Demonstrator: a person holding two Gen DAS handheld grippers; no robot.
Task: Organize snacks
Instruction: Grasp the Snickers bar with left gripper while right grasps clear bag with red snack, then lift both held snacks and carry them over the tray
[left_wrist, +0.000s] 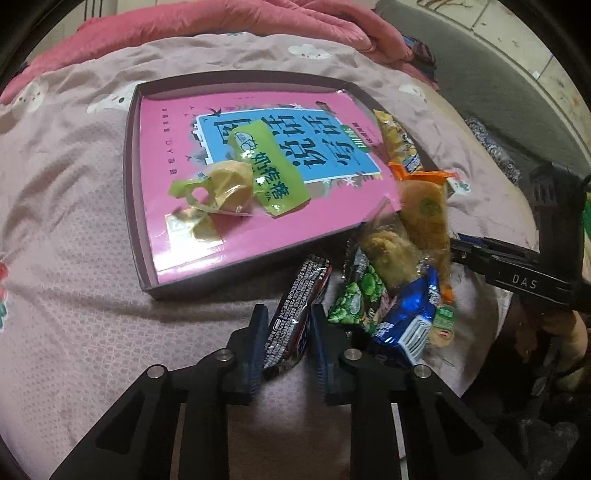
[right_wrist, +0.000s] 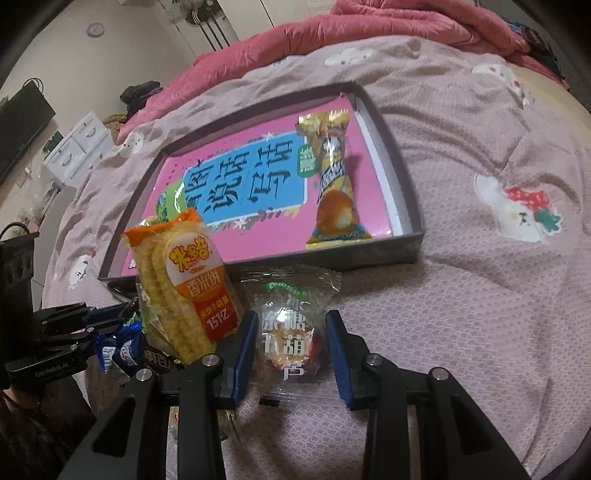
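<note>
Two hand-held grippers busy at near edge of box (left_wrist: 136, 192) on bed. Left hand-held gripper (left_wrist: 290, 332) clamped on dark wrapper (left_wrist: 295, 310), long axis pointing far toward box. Right hand-held gripper (right_wrist: 291, 334) gripped clear candy pack (right_wrist: 291, 325); box just beyond.

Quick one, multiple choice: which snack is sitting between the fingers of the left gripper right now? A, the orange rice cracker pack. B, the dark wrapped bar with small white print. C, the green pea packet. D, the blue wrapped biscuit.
B: in the left wrist view the left gripper has its blue pads pressed on the dark wrapped bar, with the green pea packet lying just beside it.
</note>
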